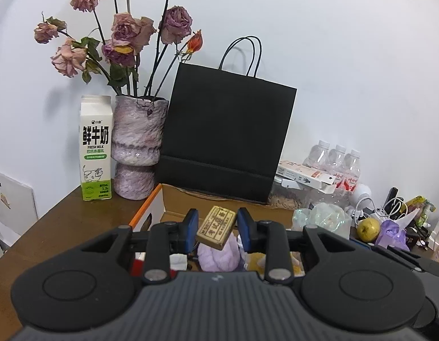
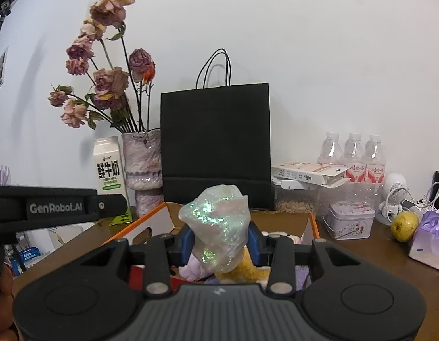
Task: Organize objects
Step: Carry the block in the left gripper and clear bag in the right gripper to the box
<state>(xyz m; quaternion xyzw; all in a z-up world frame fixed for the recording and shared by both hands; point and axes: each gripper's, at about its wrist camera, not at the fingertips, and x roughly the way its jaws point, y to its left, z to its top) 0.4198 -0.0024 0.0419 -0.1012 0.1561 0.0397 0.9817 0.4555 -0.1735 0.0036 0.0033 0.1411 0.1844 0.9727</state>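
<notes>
A: Brown table (image 2: pixel 361 244), white wall; cardboard box (image 2: pixel 151 221) already holds soft toys.

B: Left gripper (image 1: pixel 218 228) pinches a gold block (image 1: pixel 216 227), right gripper (image 2: pixel 219 241) a shiny wrapper (image 2: pixel 216 227), both above the box. Clutter remains at right.

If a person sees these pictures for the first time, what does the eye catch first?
Probably the black paper bag standing against the wall behind the cardboard box, with the dried roses in a vase on its left. Next, the iridescent wrapper in the right gripper above the box.
</notes>
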